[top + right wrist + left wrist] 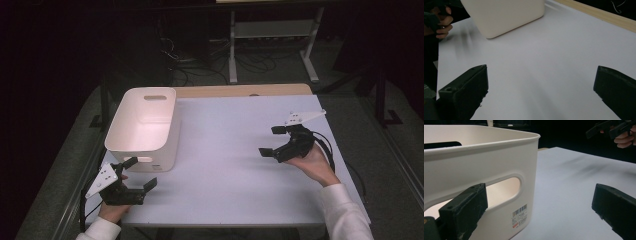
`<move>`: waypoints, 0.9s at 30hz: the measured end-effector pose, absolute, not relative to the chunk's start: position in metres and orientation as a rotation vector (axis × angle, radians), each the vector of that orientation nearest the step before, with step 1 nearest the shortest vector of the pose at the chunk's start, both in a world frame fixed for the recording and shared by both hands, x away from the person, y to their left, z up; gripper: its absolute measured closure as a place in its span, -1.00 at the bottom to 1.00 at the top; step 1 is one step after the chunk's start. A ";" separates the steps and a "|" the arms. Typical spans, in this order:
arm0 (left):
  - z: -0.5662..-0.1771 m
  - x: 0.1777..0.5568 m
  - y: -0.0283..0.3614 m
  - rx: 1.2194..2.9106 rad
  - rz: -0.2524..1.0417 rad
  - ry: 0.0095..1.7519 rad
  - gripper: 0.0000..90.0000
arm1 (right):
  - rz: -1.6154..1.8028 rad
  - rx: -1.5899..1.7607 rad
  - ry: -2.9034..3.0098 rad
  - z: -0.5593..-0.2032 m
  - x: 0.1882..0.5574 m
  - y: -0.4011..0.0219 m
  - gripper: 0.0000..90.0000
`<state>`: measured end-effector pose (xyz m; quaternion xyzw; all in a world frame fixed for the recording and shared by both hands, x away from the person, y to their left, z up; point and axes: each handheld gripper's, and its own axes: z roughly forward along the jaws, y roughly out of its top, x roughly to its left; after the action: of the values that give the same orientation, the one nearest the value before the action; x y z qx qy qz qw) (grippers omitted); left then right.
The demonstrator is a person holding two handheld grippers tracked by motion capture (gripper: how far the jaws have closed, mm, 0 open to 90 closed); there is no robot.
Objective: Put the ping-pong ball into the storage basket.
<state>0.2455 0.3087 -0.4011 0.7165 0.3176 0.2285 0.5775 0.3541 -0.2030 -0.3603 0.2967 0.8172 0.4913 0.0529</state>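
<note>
Approach stage, judged. High view: white bin [145, 127] stands on the bench [235, 165] at left; left gripper [137, 176] just beside its near end, right gripper [272, 140] well apart. Gripper views: both sets of fingers apart, empty. Next: close on the bin's handle slot [504, 186].

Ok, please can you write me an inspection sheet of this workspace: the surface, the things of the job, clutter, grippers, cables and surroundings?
Surface: white table top, with a wooden strip along its far edge.
Job's things: one white bin at the table's left, upright, nothing seen inside; handle slots in its end walls, barcode label on the near wall.
Clutter: nothing seen.
Grippers: left gripper open, close to the bin's near wall; touching or not, cannot tell. Right gripper open, above the table's right side, holding nothing.
Cables: one black cable trails from the right gripper; tangled cables on the floor beyond.
Surroundings: dark room, white frame legs behind the table.
</note>
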 end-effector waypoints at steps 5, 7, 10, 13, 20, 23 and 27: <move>-0.401 0.246 0.309 1.690 0.541 0.735 -1.00 | 1.490 0.913 2.483 -0.364 0.349 -0.206 -1.00; -0.401 0.246 0.309 1.688 0.541 0.736 -1.00 | 1.493 0.913 2.481 -0.366 0.347 -0.208 -1.00; -0.401 0.246 0.309 1.679 0.537 0.738 -1.00 | 1.504 0.929 2.461 -0.369 0.342 -0.212 -1.00; -0.401 0.246 0.309 1.679 0.537 0.737 -1.00 | 1.505 0.934 2.451 -0.369 0.340 -0.214 -1.00; -0.401 0.246 0.309 1.689 0.542 0.734 -1.00 | 1.526 0.942 2.386 -0.373 0.327 -0.227 -1.00; -0.401 0.246 0.309 1.688 0.541 0.734 -1.00 | 1.525 0.950 2.376 -0.374 0.325 -0.230 -1.00; -0.401 0.246 0.308 1.679 0.536 0.738 -1.00 | 1.539 0.974 2.340 -0.380 0.319 -0.239 -1.00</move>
<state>0.2456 0.3084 -0.4012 0.7176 0.3152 0.2290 0.5773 0.3192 -0.2386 -0.3798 0.3273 0.7860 0.5169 0.0883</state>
